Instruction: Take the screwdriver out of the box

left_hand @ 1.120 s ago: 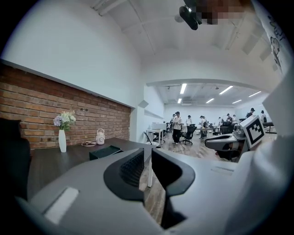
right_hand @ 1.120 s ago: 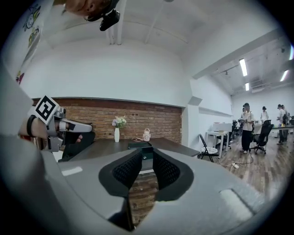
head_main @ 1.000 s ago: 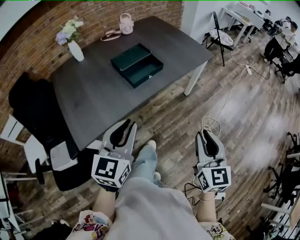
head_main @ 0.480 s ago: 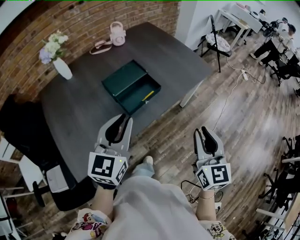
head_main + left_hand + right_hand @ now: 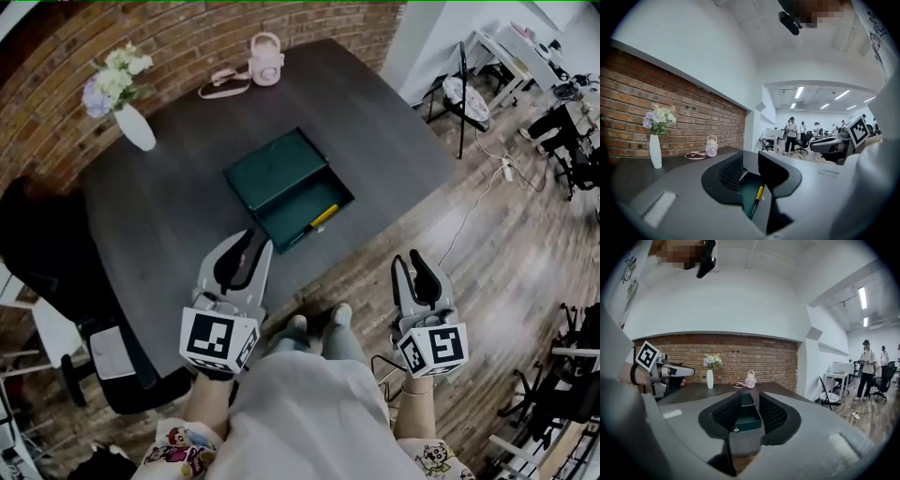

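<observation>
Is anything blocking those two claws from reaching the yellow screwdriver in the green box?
Nothing visible. The screwdriver lies uncovered in the open drawer of the box. The left gripper and right gripper, empty jaws just opened wider, hang short of it; only the drawer's low front wall lies between.

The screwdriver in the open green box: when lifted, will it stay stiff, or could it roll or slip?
The screwdriver looks thin and rigid, so it should stay straight and feel light. Its yellow handle seems round, so a nudge may roll it inside the box. The slim dark shaft probably slips more easily than the handle.
</observation>
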Available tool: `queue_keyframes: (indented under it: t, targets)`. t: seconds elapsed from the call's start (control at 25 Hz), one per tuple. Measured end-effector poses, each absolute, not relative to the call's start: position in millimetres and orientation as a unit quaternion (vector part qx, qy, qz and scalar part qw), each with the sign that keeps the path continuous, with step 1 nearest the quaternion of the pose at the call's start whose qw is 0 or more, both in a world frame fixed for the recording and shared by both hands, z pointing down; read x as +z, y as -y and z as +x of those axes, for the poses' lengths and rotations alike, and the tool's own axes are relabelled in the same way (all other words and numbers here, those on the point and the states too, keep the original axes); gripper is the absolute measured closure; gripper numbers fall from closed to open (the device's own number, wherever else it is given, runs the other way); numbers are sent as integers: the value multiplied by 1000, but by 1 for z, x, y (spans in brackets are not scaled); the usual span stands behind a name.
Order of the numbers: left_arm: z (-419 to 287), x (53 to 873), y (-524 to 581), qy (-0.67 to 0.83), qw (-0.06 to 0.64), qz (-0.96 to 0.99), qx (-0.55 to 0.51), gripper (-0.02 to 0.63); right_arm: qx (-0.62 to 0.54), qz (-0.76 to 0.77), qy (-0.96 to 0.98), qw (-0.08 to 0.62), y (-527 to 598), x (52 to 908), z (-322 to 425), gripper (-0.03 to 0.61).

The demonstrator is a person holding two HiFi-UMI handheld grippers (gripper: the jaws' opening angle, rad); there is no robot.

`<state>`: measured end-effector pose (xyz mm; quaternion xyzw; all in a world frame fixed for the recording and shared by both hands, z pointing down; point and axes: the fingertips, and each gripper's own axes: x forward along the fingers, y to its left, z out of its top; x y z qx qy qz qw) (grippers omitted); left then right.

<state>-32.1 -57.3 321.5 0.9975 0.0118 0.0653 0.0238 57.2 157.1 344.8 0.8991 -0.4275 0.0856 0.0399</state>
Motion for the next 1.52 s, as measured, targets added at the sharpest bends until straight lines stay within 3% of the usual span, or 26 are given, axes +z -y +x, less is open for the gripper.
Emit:
queue_keyframes:
  t: [1.0, 1.52]
  targets:
    - [60, 327, 154, 298, 39, 952, 63, 509, 73, 705, 702, 73, 41, 349, 255, 456]
    - [59, 320, 137, 396, 26, 915, 68, 509, 64, 589, 802, 75, 72, 350, 250, 446]
